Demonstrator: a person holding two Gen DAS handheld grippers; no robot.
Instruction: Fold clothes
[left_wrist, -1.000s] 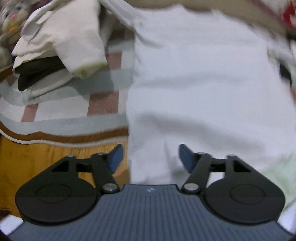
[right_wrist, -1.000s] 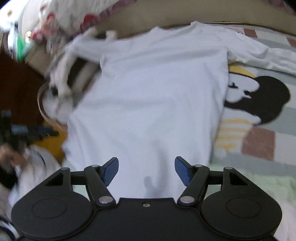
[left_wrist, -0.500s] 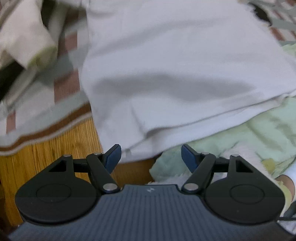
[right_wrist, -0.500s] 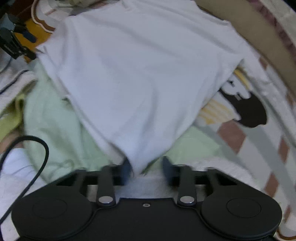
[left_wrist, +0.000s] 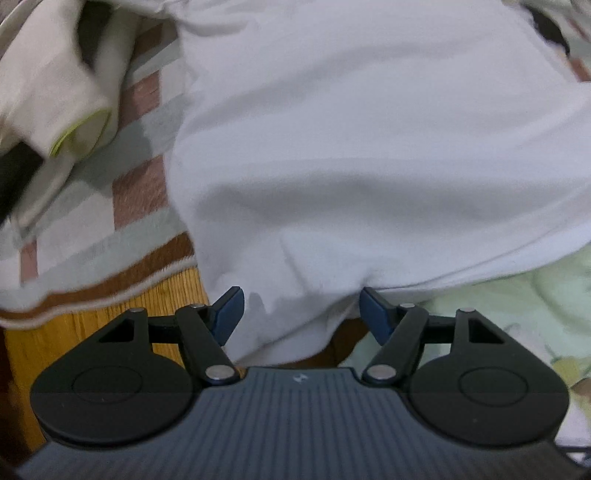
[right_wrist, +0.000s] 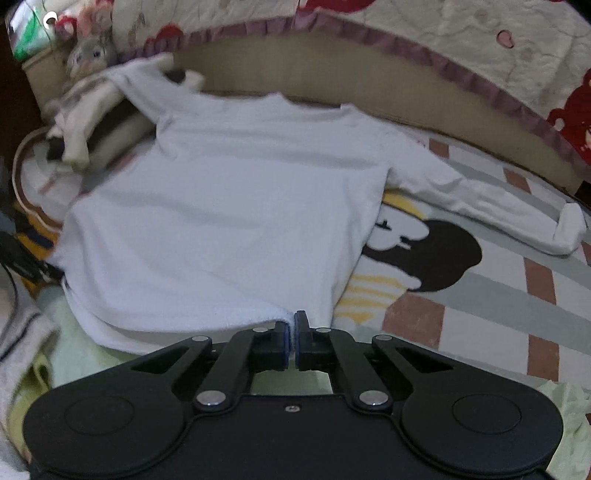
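Blurrily, right gripper (right_wrist: 294, 334) fingers clamp the white shirt (right_wrist: 229, 206) hem; left gripper (left_wrist: 301, 314) fingers gape around it.

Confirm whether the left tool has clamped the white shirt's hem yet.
No: the left tool stands open, its blue pads apart with the hem of the white shirt hanging between them.

left gripper (left_wrist: 302, 308): fingers spread, straddling hem of white shirt (left_wrist: 369, 147), not pressing it | checked blanket (left_wrist: 140, 136): left of shirt | cream clothes pile (left_wrist: 48, 85): far left of shirt | green cloth (left_wrist: 517, 302): right of hem
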